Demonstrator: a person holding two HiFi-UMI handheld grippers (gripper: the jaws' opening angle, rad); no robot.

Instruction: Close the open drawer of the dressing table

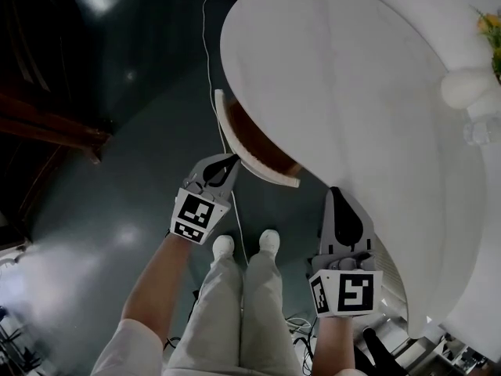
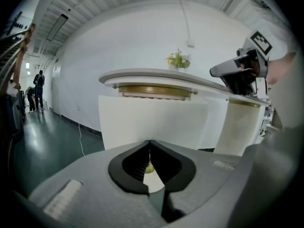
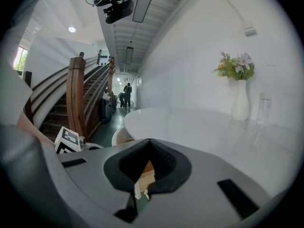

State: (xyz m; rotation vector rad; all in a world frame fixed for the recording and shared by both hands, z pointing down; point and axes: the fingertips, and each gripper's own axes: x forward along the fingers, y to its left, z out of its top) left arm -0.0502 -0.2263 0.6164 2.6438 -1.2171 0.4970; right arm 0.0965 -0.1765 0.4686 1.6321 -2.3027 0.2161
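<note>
The dressing table stood in front of you, white, with a rounded top. Its drawer was open. It stuck out from under the near left edge of the top, and its brown inside showed behind the curved white front.

You held the left gripper low, with its tips just at the outer face of that front. I cannot tell if they touched it. In the left gripper view its fingers were pressed together at the tips. Through the hollow behind the tips a small gold knob showed against the white front, and I cannot tell if the fingers touched it.

You held the right gripper to the right of the drawer, over the near edge of the table top and apart from the drawer. Its fingers were also pressed together at the tips, and it was empty.

On the far side of the top, near the wall, stood a white vase with flowers, and a clear glass was just beside it. A thin white cable ran over the dark floor to the left of the table.
</note>
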